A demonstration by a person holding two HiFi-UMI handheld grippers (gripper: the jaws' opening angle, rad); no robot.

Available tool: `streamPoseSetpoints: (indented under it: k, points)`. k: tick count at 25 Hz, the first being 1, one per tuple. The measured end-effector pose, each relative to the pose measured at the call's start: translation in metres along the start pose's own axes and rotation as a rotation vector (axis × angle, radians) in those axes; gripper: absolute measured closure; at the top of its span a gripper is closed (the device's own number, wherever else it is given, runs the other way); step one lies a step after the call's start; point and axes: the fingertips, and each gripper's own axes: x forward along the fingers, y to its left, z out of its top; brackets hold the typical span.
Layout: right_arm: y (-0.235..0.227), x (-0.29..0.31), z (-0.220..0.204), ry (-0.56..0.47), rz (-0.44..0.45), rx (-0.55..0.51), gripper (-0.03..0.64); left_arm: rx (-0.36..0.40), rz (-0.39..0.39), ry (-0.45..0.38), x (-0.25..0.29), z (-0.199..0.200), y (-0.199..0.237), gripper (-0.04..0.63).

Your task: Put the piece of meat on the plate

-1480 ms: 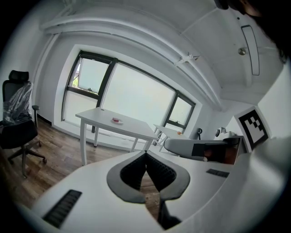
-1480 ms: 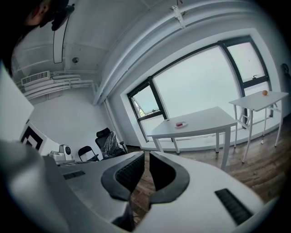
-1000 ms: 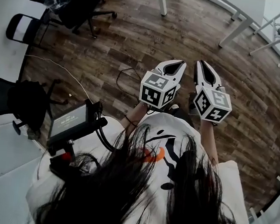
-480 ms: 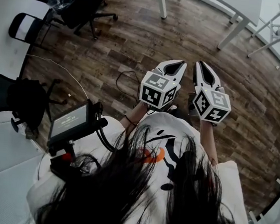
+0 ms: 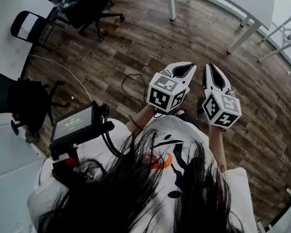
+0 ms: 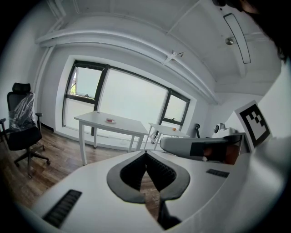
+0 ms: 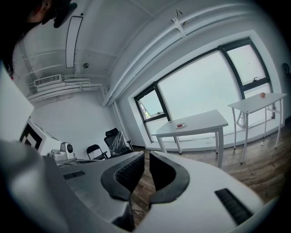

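The white left gripper [image 6: 146,153] and right gripper [image 7: 146,154] were held side by side over the brown wooden floor [image 5: 143,40], both closed on nothing. A small reddish piece [image 6: 109,120], likely the meat, lay far off on a white table [image 6: 128,124].

Left gripper [image 5: 186,67] and right gripper [image 5: 210,70] side by side, seemingly closed, empty.

wood-plank floor [image 5: 143,40], smooth white plastic left hand-held gripper [image 5: 191,66]
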Motion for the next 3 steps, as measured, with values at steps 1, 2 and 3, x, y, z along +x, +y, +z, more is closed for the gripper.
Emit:
streamPoseSetpoints:
  k: [1,2,3]
  points:
    - [-0.0002,0.0000,0.0001,-0.001,-0.001,0.000,0.574,0.001,-0.001,0.000,0.0001,0.0001,-0.0003,0.589]
    - [-0.0003,0.0000,0.0002,-0.001,-0.001,0.001,0.574,0.002,-0.002,0.000,0.0002,0.0003,-0.0005,0.589]
    - [-0.0005,0.0000,0.0003,-0.002,-0.002,0.001,0.574,0.003,-0.003,0.000,0.0003,0.0005,-0.0007,0.589]
